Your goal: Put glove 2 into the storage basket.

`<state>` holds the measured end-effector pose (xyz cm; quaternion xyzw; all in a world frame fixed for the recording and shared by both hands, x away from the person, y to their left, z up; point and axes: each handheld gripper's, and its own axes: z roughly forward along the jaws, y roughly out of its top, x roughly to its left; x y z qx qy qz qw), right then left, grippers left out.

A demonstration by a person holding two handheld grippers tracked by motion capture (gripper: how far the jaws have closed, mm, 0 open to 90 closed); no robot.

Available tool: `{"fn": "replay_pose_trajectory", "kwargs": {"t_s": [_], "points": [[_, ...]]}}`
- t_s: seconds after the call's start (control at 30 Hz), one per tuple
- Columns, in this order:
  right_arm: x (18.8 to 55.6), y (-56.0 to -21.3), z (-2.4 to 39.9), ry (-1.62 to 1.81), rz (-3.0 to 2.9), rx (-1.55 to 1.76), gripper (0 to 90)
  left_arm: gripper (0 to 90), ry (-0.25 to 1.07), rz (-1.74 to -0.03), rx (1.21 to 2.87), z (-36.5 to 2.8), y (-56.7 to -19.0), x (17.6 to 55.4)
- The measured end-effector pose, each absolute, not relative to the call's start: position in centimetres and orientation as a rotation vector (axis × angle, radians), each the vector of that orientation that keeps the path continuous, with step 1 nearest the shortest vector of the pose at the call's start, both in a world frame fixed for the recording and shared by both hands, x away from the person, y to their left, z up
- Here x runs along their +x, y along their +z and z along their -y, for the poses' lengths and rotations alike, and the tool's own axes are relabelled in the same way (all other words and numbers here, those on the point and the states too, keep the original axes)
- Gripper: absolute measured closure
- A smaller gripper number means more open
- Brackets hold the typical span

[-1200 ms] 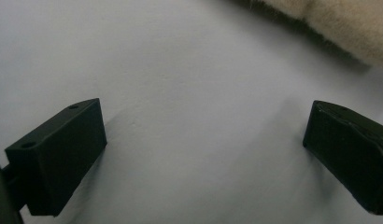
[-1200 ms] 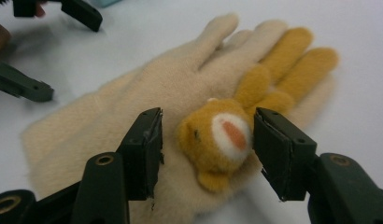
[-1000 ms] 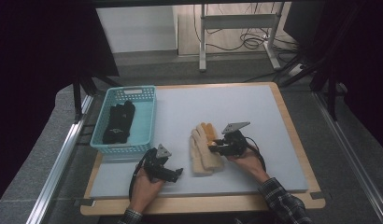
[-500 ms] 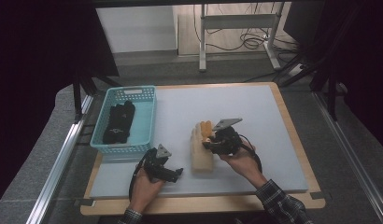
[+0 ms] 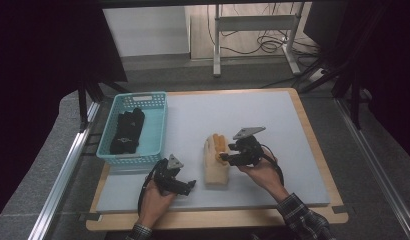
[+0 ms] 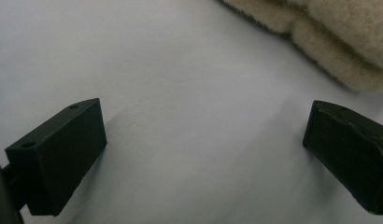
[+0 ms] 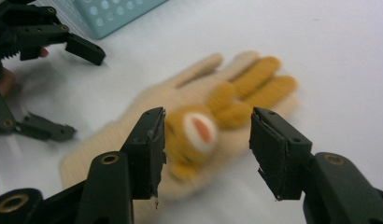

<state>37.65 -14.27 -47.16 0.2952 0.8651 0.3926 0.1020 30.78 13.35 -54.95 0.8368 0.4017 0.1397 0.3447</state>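
Observation:
A beige knit glove (image 5: 214,167) with orange fingers and an orange patch lies flat on the white board (image 5: 253,115). My right gripper (image 5: 224,156) hovers just above the glove's middle. Its jaws have just been opening, and in the right gripper view the right gripper (image 7: 206,135) stands open, with the glove (image 7: 213,93) lying free below the gap and untouched by the pads. My left gripper (image 5: 192,185) rests low on the board left of the glove's cuff. Seen in its own view, the left gripper (image 6: 203,123) is open over bare board, with the fuzzy glove (image 6: 339,42) at upper right.
A teal basket (image 5: 158,125) at the board's left side holds black gloves (image 5: 127,131). The basket's corner (image 7: 115,14) and the left gripper (image 7: 70,91) appear in the right gripper view. The wooden board edge runs along the front.
The right gripper has risen slightly and shifted left, and its jaws have spread apart. The glove pile looks narrower than a second ago. The left gripper stayed where it was.

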Motion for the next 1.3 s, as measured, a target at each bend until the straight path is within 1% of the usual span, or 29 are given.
{"fn": "replay_pose_trajectory", "kwargs": {"t_s": [0.03,0.07,0.17,0.2,0.27,0.43,0.6,1.07,1.2,1.3], "points": [[37.6,-47.1,14.8,1.159,-2.549,0.868,46.4,0.0,0.363,-1.042,2.175,-13.4,-54.9,30.8],[37.6,-47.3,15.4,1.163,-2.55,0.88,51.6,0.0,0.361,-1.046,2.173,-13.4,-54.9,30.8],[36.9,-48.5,16.8,1.179,-2.583,0.901,73.9,0.6,0.368,-1.037,2.188,-13.6,-54.8,30.5],[36.5,-49.1,17.0,1.172,-2.593,0.887,79.1,0.5,0.365,-1.04,2.188,-13.7,-54.8,30.4],[35.7,-50.5,17.1,1.174,-2.625,0.86,84.9,0.2,0.365,-1.065,2.185,-14.1,-54.7,30.1],[35.2,-52.1,16.2,1.162,-2.652,0.843,85.5,0.0,0.372,-1.103,2.173,-15.7,-54.8,29.6],[34.9,-52.8,14.5,1.164,-2.67,0.812,85.5,0.0,0.376,-1.085,2.156,-16.9,-55.1,29.0],[34.2,-53.1,9.0,1.166,-2.707,0.699,84.4,0.0,0.373,-1.073,2.171,-17.1,-55.1,29.0],[34.1,-52.8,8.9,1.161,-2.705,0.676,80.9,0.0,0.37,-1.075,2.17,-17.1,-55.1,29.0],[34.1,-52.1,10.5,1.168,-2.66,0.704,75.4,0.0,0.368,-1.071,2.171,-17.1,-55.1,29.1]]}}
